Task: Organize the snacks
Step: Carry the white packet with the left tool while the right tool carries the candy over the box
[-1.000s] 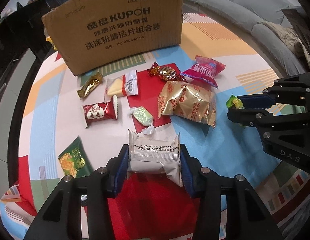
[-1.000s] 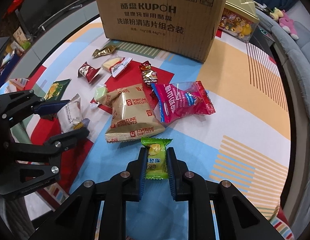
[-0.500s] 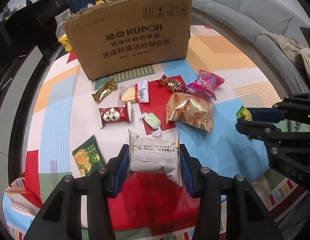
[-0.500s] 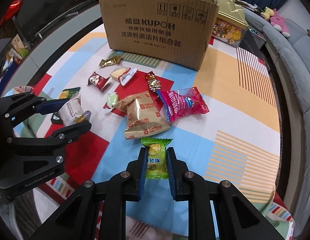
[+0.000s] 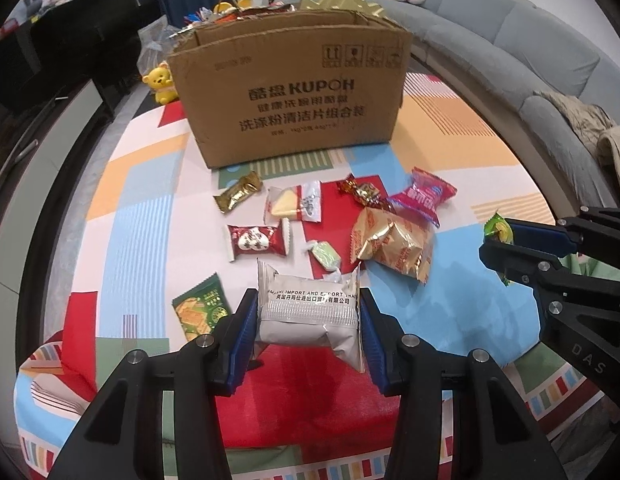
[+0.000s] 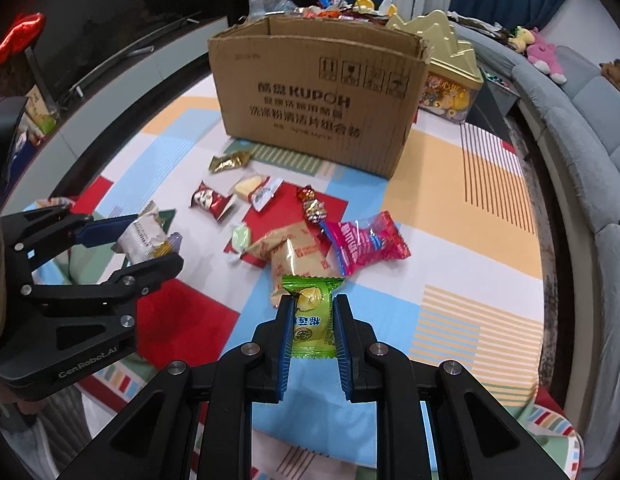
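My left gripper (image 5: 308, 316) was clamped across a grey packet (image 5: 310, 312), and my right gripper (image 6: 311, 322) was closed tight on a small green sweet (image 6: 311, 318); both were held in the air above the mat (image 6: 489, 208), short of the open box (image 6: 321, 104). I judged the grey packet the likelier to go wrong: it was soft and puffy, pinched only at its sides, so it could twist or slide out if I tipped it over the box rim. The sweet was gripped by its slippery wrapper and could slip out too. Carrying both at once, I could also knock the two grippers together at the box mouth. The right view showed the inside of the box's far wall and a gold tin (image 6: 449, 72) beside it; the left view alone showed the green pouch (image 5: 202, 312) lying clearly on the mat.
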Action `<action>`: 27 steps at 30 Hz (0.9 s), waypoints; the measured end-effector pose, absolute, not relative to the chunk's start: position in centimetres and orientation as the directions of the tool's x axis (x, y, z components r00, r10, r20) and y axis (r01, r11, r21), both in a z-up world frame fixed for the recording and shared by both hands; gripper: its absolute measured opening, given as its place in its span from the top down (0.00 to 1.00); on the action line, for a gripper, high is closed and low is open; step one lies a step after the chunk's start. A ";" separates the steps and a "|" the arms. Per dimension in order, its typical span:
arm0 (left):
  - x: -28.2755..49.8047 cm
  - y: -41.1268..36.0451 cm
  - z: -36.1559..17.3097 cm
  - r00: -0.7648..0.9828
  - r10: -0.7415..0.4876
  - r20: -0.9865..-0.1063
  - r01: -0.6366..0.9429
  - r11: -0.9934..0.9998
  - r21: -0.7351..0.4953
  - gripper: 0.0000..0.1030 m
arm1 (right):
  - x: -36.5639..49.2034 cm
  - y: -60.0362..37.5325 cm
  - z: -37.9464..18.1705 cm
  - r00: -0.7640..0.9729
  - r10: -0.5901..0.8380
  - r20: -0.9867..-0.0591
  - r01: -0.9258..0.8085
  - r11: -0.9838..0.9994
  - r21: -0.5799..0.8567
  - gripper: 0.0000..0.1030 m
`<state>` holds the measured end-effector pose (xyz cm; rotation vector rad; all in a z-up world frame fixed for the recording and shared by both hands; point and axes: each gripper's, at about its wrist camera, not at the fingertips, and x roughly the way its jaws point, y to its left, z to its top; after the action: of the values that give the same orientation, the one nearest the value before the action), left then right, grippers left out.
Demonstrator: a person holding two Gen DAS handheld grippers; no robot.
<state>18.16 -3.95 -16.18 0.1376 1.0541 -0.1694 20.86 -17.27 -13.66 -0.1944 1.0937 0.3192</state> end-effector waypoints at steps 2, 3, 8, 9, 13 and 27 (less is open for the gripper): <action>18.3 -3.8 -15.9 0.488 -0.071 -0.870 0.197 0.980 0.031 0.54 | 21.0 -17.3 -13.4 0.423 0.163 -0.891 -0.342 0.940 0.009 0.80; 18.4 -3.8 -15.7 0.491 -0.069 -0.869 0.193 0.981 0.031 0.54 | 21.1 -17.3 -13.2 0.422 0.168 -0.891 -0.343 0.939 0.015 0.80; 18.8 -3.6 -14.7 0.508 -0.062 -0.859 0.176 0.984 0.034 0.54 | 21.3 -16.7 -12.5 0.428 0.189 -0.884 -0.347 0.937 0.032 0.80; 18.9 -3.4 -14.5 0.513 -0.059 -0.856 0.171 0.985 0.035 0.54 | 21.4 -16.5 -12.2 0.431 0.197 -0.880 -0.349 0.936 0.039 0.80; 19.6 -2.9 -13.6 0.526 -0.050 -0.849 0.147 0.989 0.033 0.54 | 21.8 -16.0 -11.5 0.447 0.207 -0.870 -0.348 0.936 0.044 0.80; 22.6 -1.2 -9.7 0.596 -0.025 -0.802 0.071 0.997 0.022 0.54 | 25.2 -15.3 -8.2 0.528 0.202 -0.825 -0.315 0.949 0.031 0.80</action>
<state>22.62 -1.18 -9.75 0.0529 0.9302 -0.0556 25.19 -15.33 -8.18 -0.1274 0.9675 0.3094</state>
